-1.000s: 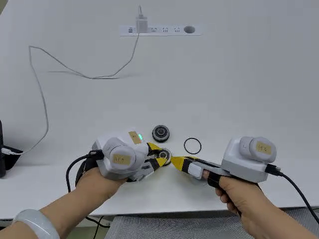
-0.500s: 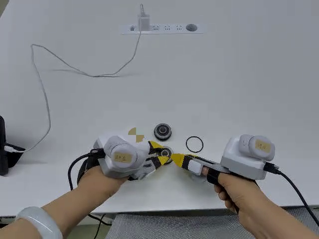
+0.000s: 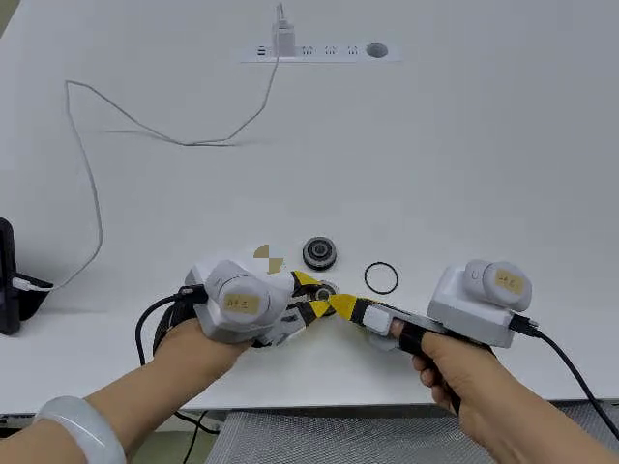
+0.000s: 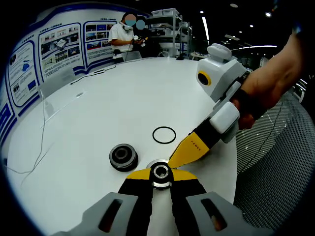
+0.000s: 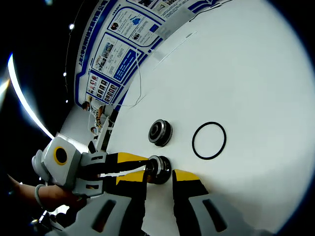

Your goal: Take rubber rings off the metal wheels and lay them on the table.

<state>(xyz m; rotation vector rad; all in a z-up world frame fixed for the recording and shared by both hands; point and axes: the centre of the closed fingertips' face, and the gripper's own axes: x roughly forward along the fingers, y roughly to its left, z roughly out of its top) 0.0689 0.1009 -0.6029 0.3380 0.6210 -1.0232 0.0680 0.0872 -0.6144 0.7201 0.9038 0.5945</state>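
— When you look down from the head view, what does the left gripper (image 3: 311,295) have?

— A small metal wheel (image 3: 325,290), pinched between its yellow tips at the near part of the table (image 3: 464,174). From up there the gripper's own body half hides the grip. The left gripper view makes it plain: the jaws are closed in on either side of the wheel, with its shiny hub facing the camera.

— And the right gripper (image 3: 340,305)?

— From above it reads as one yellow wedge whose point meets the wheel from the right. The right gripper view looks along the jaws. There they stand parted about as wide as the wheel, which sits in the gap at their tips. Whether they touch it I can't tell.

— Where's the rubber?

— One rubber ring (image 3: 382,277) lies flat on the table, to the right of the tips and apart from them. A second wheel (image 3: 319,253) sits just beyond the held one, near the ring but not touching it. Whether the held wheel carries a ring is too small to judge.

— Anything else in the views?

— The left gripper view takes in a person (image 4: 123,33) standing beyond the table's far edge, and wall posters (image 4: 54,46). The head view gives a power strip (image 3: 319,50) at the far side, with a cable (image 3: 208,143) trailing left.
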